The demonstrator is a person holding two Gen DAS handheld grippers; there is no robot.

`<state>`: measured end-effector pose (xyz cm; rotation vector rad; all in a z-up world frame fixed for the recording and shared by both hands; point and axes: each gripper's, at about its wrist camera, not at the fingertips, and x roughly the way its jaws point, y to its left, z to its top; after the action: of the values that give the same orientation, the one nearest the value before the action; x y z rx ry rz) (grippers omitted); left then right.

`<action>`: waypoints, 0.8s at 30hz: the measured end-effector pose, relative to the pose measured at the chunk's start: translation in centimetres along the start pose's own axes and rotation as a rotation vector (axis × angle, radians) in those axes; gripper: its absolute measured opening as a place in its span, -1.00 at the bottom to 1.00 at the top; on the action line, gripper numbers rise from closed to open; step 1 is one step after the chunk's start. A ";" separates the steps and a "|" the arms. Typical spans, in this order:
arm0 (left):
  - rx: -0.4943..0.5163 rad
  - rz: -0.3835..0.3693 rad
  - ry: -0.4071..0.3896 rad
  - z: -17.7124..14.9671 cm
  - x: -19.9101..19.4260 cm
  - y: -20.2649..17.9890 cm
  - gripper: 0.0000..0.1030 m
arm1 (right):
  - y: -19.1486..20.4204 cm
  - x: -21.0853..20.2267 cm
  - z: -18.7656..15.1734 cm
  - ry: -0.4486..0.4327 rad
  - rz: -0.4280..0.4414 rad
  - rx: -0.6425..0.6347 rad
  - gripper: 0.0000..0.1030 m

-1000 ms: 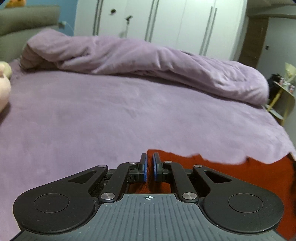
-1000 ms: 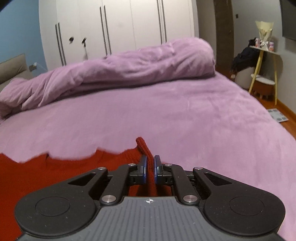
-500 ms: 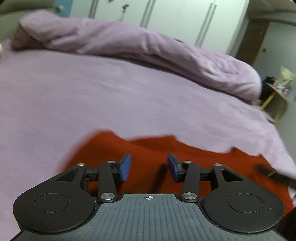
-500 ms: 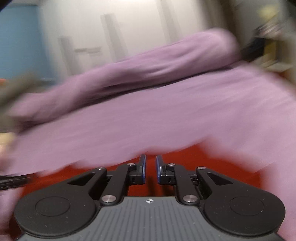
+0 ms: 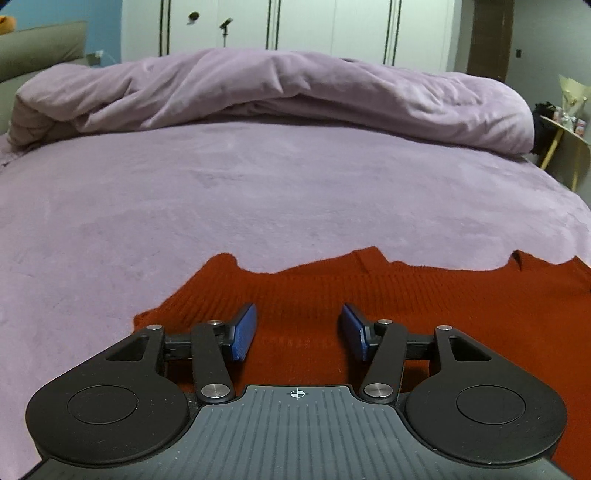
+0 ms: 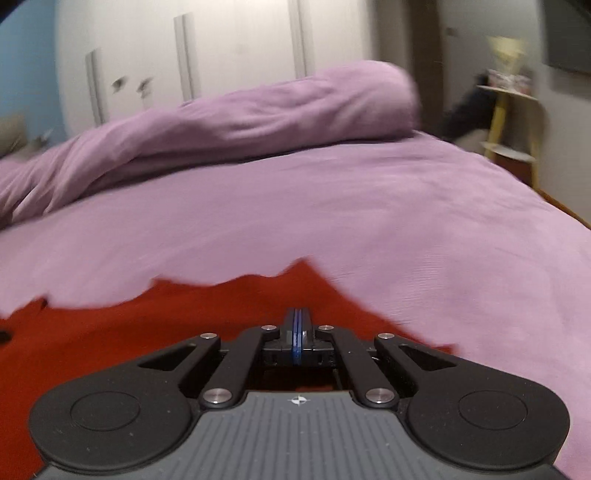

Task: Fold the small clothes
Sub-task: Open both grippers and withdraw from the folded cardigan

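Note:
A red knitted garment [image 5: 369,295] lies flat on the purple bed sheet [image 5: 258,192]. My left gripper [image 5: 298,325] is open and empty, its blue pads wide apart just above the garment near its left edge. In the right wrist view the same garment [image 6: 184,314] spreads to the left and under the tool. My right gripper [image 6: 298,325] is shut, its blue pads pressed together with no cloth showing between them, over the garment's right part. That view is blurred by motion.
A rolled-up purple duvet [image 5: 277,92] lies across the far side of the bed. White wardrobe doors [image 5: 295,26] stand behind it. A yellow-legged side table [image 6: 513,122] stands past the bed's right edge.
Both grippers let go of the garment, which now lies on the bed. The left jaws opened wide and pulled back. The right jaws closed fully with nothing in them.

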<state>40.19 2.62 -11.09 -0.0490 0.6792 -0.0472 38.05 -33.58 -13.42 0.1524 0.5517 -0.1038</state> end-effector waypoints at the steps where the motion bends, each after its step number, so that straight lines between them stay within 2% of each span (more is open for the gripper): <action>1: 0.004 0.003 0.005 0.1 -0.5 0.1 0.07 | -0.3 -0.1 -0.1 -0.004 0.005 0.017 -1.00; 3: 0.006 0.014 -0.003 -0.3 -2.1 0.7 0.10 | 0.7 -0.2 -0.3 -0.005 -0.020 -0.036 -1.00; 4: 0.000 0.026 0.001 -0.6 -3.0 1.1 0.18 | 1.4 -0.2 -0.3 -0.004 -0.034 -0.076 -0.99; 6: -0.029 0.019 0.029 -1.4 -4.5 2.4 0.21 | 3.0 -1.6 -0.8 -0.011 -0.034 -0.171 -0.90; 10: -0.048 0.017 0.049 -3.8 -7.7 4.6 0.22 | 5.0 -5.7 -2.3 -0.031 0.119 -0.306 -0.88; 11: -0.044 0.018 0.056 -4.2 -8.2 4.9 0.22 | 5.2 -6.3 -3.1 -0.036 0.120 -0.357 -0.87; 14: -0.023 0.050 0.077 -5.2 -9.1 5.5 0.25 | 4.3 -6.4 -5.4 -0.032 0.032 -0.485 -0.87; 16: -0.053 0.069 0.073 -5.5 -9.8 6.4 0.27 | 2.3 -6.5 -4.9 -0.047 -0.008 -0.416 -0.87; 19: -0.126 0.090 0.088 -5.7 -11.2 8.0 0.27 | -0.3 -5.8 -3.6 -0.032 -0.193 -0.344 -0.93; 20: -0.138 0.103 0.090 -5.9 -11.8 8.4 0.27 | -1.0 -5.6 -3.3 0.002 -0.202 -0.325 -0.91; 21: -0.149 0.103 0.092 -6.1 -12.4 8.7 0.24 | -1.1 -5.9 -3.1 0.012 -0.228 -0.312 -0.76; 22: -0.166 0.089 0.094 -6.3 -13.1 8.9 0.23 | -1.0 -6.4 -2.7 0.022 -0.229 -0.306 -0.73; 24: -0.224 0.016 0.118 -6.8 -14.3 9.1 0.23 | -0.6 -7.9 -2.4 0.013 -0.207 -0.273 -0.74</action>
<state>25.07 12.36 -7.98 -0.2574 0.8004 0.0421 30.05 -33.27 -11.28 -0.1702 0.5881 -0.2278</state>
